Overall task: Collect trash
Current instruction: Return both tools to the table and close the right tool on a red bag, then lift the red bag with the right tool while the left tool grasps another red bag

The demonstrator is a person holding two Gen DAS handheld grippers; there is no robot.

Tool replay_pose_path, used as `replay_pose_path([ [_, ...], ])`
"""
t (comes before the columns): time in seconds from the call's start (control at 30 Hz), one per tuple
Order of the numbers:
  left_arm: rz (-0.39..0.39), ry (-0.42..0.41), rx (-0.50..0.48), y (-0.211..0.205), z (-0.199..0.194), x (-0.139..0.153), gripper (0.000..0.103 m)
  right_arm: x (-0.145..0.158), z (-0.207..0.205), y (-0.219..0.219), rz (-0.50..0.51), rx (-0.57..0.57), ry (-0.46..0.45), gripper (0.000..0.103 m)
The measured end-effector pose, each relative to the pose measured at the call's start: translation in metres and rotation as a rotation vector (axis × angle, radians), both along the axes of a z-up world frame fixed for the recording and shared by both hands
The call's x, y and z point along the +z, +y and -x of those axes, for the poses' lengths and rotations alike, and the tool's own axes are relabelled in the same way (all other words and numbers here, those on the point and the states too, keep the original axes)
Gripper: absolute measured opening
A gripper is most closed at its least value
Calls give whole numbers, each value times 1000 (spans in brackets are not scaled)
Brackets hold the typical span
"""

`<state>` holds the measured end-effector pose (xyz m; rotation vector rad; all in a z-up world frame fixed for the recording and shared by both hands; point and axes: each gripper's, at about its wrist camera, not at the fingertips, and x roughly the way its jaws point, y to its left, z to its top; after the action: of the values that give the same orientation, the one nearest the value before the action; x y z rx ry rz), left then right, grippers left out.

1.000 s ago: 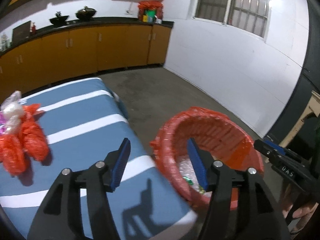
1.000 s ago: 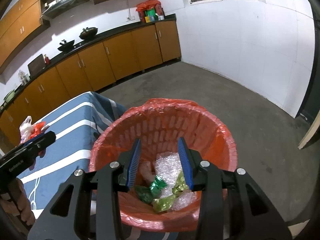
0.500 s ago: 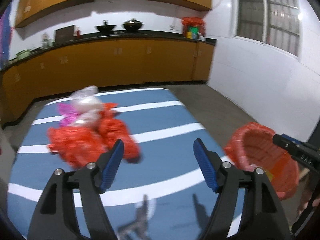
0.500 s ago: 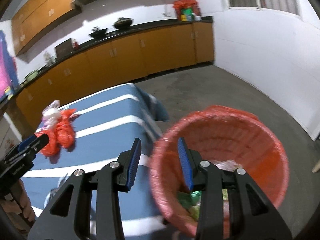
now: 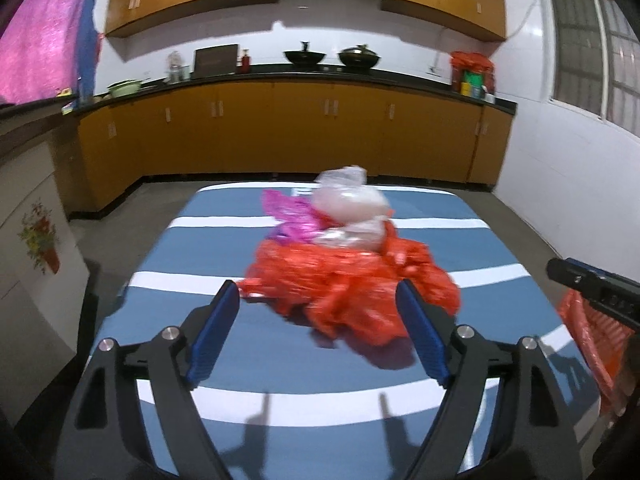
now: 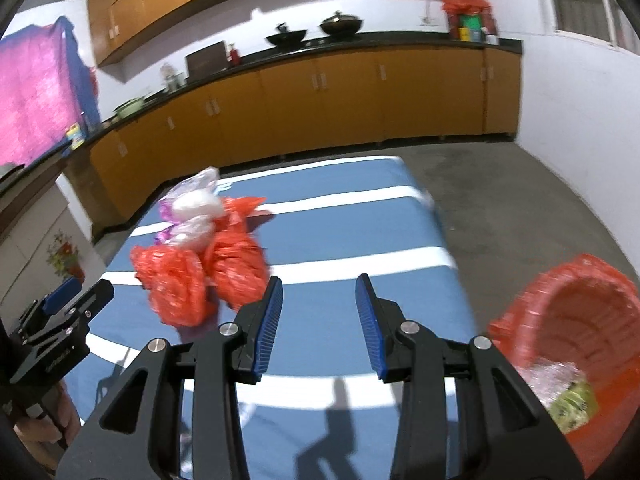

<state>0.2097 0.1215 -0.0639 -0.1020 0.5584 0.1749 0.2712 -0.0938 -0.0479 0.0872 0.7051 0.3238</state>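
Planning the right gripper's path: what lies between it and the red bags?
In the right wrist view, only bare striped tablecloth lies between the right gripper and the red bags.

Both wrist views look forward from low over the striped table (image 5: 208,396), sharing the bag pile (image 5: 352,280).

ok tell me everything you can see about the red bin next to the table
The round red woven-plastic bin, lined with a thin red plastic bag, stands on the grey floor off the right edge of the blue striped table. It is open-topped, holding clear crinkled plastic and green wrappers. Neither hand-held gripper touches it.
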Motion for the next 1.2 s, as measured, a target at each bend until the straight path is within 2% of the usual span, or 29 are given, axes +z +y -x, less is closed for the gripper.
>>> replay_pose_path([
  [0.13, 10, -4, 38, 20, 3, 0, 80, -12, -17, 29, -4, 43, 29, 39],
  [0.17, 11, -4, 46, 25, 3, -1, 80, -15, -24, 37, -4, 53, 40, 47],
  [0.23, 12, -4, 56, 31, 5, -2, 80, -21, -32, 48, -12, 62, 50, 56],
  [0.47, 29, -3, 88, 49, 4, -6, 80, -39, -57, 72, 13, 89, 91, 56],
  [0.73, 45, 6, 89, 53, -3, -12, 80, -57, -69, 87, 59, 116, 132, 56],
  [0.87, 50, 8, 75, 49, -7, -13, 80, -56, -65, 85, 61, 135, 128, 47],
  [0.97, 57, 8, 58, 43, -11, -13, 80, -55, -60, 81, 69, 145, 124, 44],
  [1.2, 60, 18, -1, 15, -26, -13, 80, -57, -45, 41, 62, 97, 128, 44],
])
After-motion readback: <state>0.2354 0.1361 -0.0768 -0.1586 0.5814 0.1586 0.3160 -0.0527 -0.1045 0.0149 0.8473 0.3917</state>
